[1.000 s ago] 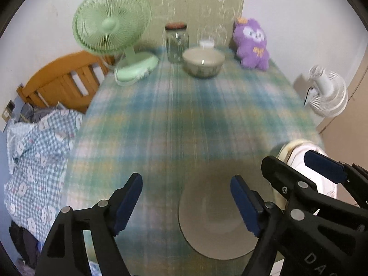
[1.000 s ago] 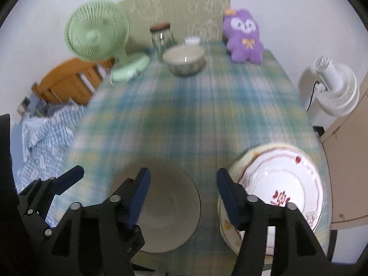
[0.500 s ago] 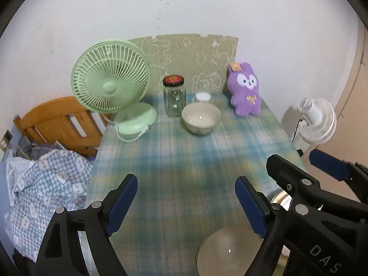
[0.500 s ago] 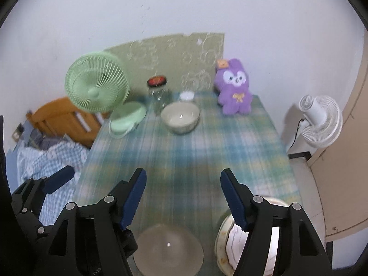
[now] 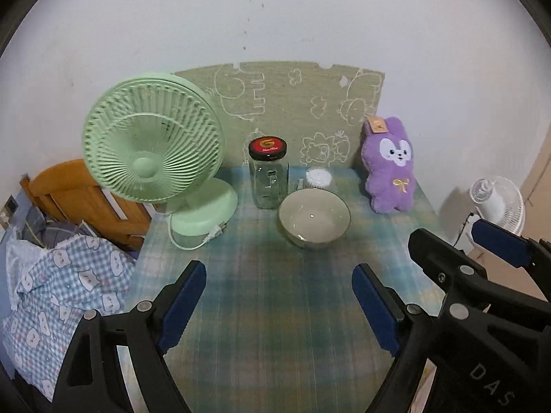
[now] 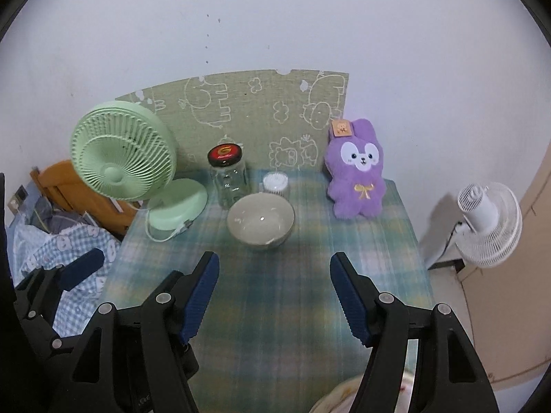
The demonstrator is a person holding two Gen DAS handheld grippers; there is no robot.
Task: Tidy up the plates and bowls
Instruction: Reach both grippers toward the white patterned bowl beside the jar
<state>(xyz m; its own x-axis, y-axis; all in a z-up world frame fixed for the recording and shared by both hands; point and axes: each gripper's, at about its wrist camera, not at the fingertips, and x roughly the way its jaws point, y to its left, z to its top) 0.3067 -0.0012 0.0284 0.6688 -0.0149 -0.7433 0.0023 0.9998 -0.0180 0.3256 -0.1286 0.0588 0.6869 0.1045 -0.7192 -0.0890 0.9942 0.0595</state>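
bowl (image 5: 314,219) beyond left tool (image 5: 279,301)

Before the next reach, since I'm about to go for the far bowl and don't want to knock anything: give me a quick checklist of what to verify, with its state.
1. Left gripper empty, jaws apart: ok.
2. Right gripper empty, jaws apart: ok.
3. Bowl upright and looks empty: ok.
4. Cloth between grippers and bowl free of obstacles: ok.
5. Clearance around the bowl: not ok; glass jar and small white container stand close behind it.
6. Plate by the right gripper: cannot tell, only an edge shows.
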